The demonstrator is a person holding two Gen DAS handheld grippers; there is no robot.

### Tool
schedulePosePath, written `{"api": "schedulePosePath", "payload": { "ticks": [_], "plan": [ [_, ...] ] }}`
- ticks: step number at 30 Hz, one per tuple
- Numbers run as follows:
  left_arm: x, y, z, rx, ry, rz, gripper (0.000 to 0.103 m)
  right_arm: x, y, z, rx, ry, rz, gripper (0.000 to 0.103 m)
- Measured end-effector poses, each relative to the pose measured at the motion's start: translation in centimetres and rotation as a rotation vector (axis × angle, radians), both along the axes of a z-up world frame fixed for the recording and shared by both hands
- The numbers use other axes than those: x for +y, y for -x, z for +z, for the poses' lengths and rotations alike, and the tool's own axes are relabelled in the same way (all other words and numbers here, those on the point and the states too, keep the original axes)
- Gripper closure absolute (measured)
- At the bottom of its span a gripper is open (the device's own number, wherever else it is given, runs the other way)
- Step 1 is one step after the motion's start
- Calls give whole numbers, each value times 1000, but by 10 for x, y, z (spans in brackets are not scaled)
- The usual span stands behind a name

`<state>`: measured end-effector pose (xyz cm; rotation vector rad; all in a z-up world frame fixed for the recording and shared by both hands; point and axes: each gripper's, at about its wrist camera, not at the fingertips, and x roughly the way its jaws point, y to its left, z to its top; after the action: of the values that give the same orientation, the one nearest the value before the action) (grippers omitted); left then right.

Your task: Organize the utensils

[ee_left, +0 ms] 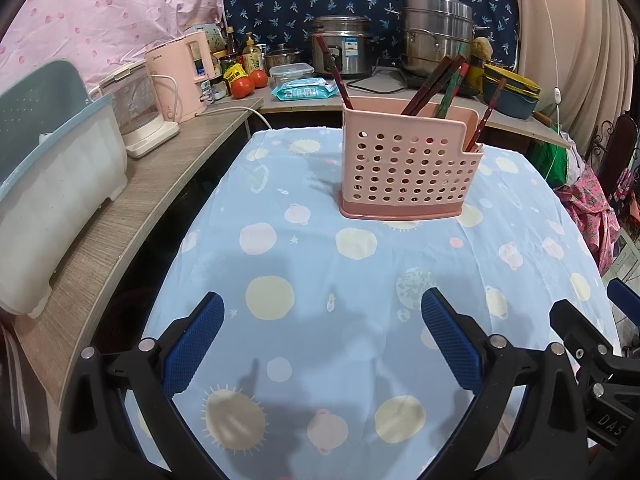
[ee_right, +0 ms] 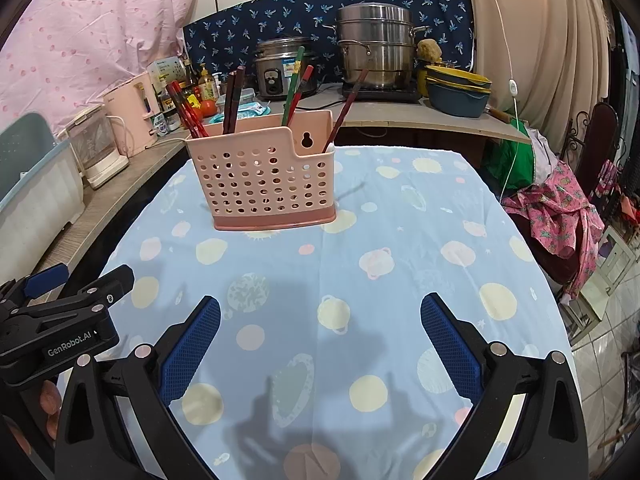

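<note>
Clearly we read "GenRobot.AI" on the left gripper (ee_right: 60, 300); both it and the right gripper (ee_right: 320, 344) have jaws wide, holding nothing. Chopsticks (ee_right: 234, 100) stand in the pink holder (ee_right: 264, 184) mid-surface.

Black gripper frames, silver screws; blue textured fingers (ee_left: 192, 344); "GenRobot.AI" marking on left gripper (ee_right: 72, 344).

Open blue cloth across lower and centre frame on the desk (ee_right: 400, 280), clear between both spread-jawed hand-held grippers. Pink utensil holder (ee_right: 264, 184) blocking upper centre, chopsticks (ee_right: 234, 100) bristling above. Shelf (ee_left: 132, 208) crowded with kettle (ee_left: 180, 76) and dish rack (ee_left: 52, 184) along left edge.
</note>
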<state>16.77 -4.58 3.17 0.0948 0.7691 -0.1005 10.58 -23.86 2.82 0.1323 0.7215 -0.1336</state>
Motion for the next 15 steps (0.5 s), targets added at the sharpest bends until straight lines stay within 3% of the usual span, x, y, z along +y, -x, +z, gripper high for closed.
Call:
{"api": "schedulePosePath", "payload": {
  "ticks": [15],
  "plan": [
    [-1,0,-2,13,5,-9,8,5,1,-5,5,-6,3,7]
  ]
}}
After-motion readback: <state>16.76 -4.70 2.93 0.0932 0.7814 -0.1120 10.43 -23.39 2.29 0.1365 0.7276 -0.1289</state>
